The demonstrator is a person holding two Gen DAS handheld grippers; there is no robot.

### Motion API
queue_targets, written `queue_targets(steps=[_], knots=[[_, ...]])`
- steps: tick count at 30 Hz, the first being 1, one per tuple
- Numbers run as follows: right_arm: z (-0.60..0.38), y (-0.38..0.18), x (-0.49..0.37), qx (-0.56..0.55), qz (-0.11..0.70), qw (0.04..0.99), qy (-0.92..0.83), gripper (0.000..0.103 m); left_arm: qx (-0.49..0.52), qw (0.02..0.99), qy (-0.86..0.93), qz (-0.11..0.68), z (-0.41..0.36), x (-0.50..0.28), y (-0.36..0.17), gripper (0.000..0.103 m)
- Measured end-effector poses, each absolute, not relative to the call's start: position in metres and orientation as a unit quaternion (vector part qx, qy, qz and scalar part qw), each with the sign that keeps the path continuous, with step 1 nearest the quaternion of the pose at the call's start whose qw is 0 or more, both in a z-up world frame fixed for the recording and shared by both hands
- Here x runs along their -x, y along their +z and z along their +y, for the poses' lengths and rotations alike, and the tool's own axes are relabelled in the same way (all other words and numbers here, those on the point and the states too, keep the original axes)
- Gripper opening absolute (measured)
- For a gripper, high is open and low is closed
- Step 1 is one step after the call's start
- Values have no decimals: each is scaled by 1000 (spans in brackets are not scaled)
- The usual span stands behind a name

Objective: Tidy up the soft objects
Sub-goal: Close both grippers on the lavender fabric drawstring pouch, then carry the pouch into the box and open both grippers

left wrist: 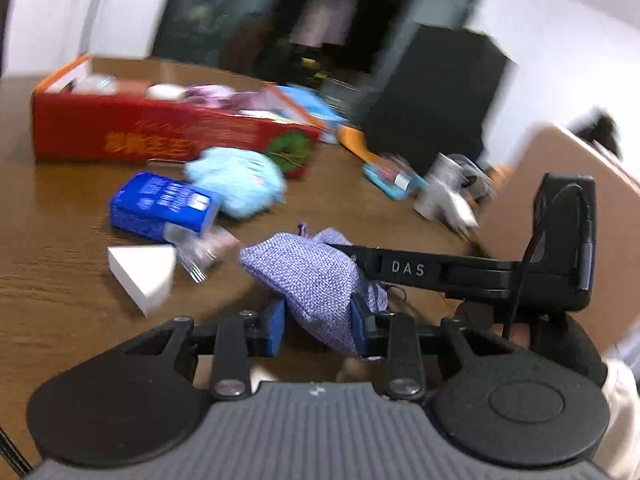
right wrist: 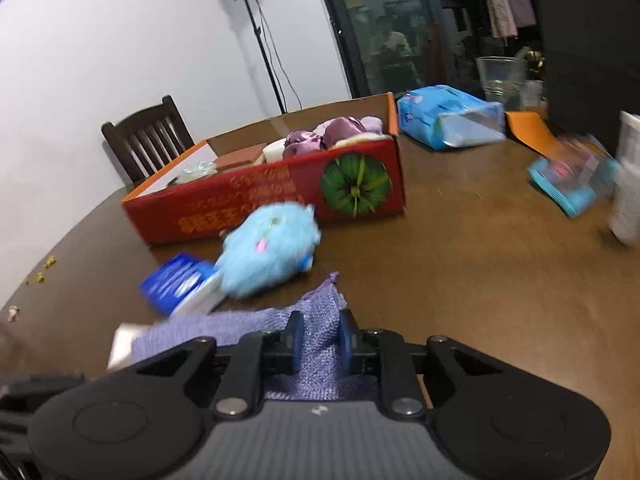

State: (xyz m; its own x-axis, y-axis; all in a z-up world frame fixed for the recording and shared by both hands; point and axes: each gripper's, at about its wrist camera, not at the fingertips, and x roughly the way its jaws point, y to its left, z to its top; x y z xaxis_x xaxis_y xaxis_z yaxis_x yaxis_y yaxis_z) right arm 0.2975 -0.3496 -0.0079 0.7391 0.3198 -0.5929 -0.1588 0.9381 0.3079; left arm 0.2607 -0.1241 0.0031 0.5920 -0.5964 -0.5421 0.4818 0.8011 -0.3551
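Both units clamp one purple knitted cloth: the left gripper pinches its bunched lower end, and the right gripper pinches another part, with the cloth held just above the table. Farther out, a blue plush toy lies unsorted beside the red box, which already contains several soft items; the task appears partly complete.

desk – brown wood | blue carton – lying on its side near the front edge | white wedge – just beside the carton | chair – dark, behind the desk | clear cup – far side | light stand – against the wall
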Motion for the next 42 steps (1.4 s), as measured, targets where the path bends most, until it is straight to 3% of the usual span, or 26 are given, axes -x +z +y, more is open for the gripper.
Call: queue_targets(steps=[7, 12, 13, 15, 17, 19, 21, 24, 28, 30, 32, 36, 42], knots=[[-349, -7, -195, -171, 338, 914, 144, 19, 93, 873, -302, 372, -75, -214, -7, 37], [-336, 4, -171, -168, 319, 914, 185, 22, 116, 904, -244, 332, -44, -203, 1, 53], [-334, 5, -171, -166, 315, 916, 186, 25, 124, 904, -249, 325, -43, -201, 3, 56], [-330, 5, -173, -164, 311, 919, 180, 44, 127, 906, -245, 320, -46, -201, 4, 61], [-325, 3, -178, -156, 307, 923, 170, 47, 126, 909, -235, 321, -48, -202, 2, 61], [-317, 4, -185, -146, 308, 927, 159, 47, 128, 905, -240, 328, -49, -203, -2, 57], [-305, 3, -190, -121, 311, 929, 161, 46, 125, 900, -243, 339, -49, -203, -6, 33], [-288, -3, -187, -73, 314, 936, 144, 43, 129, 896, -255, 340, -46, -201, -10, 20], [-266, -4, -181, 15, 309, 944, 119, 30, 125, 894, -266, 339, -47, -199, -12, 17], [-261, -2, -182, 24, 310, 942, 128, 17, 124, 893, -270, 338, -47, -199, -12, 15], [-258, -2, -181, 32, 306, 942, 133, 13, 125, 891, -277, 336, -46, -200, -11, 12], [-270, 7, -184, -16, 305, 939, 156, 7, 120, 897, -303, 299, -42, -204, 10, 10], [-286, 82, -234, -81, 220, 947, 220, 6, 111, 918, -305, 226, -35, -277, 70, 9]])
